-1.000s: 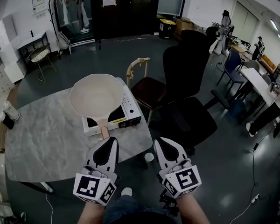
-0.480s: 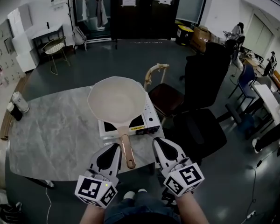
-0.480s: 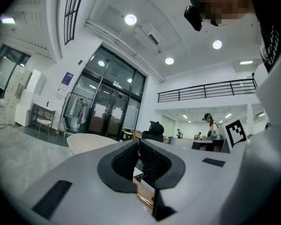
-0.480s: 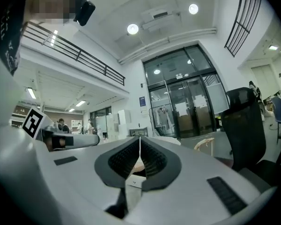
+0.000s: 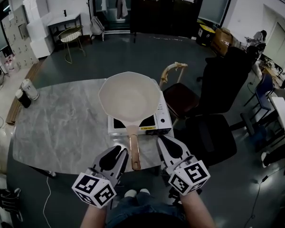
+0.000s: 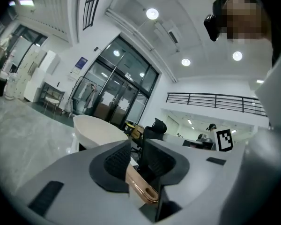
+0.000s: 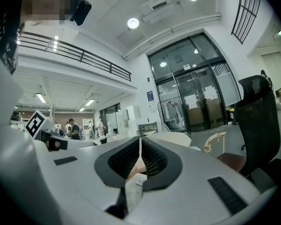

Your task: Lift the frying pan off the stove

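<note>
Grey left tongs: narrowly parted, having just been opening. The copper-coloured pan handle lies in the gap, with the pads not seen pressing on it. Right tongs: pressed together, empty, just right of the handle. Cream frying pan: seated on the portable stove, handle pointing toward the person. Stove: at the near edge of the marbled grey bench. Black office chair: right of the bench.
</note>
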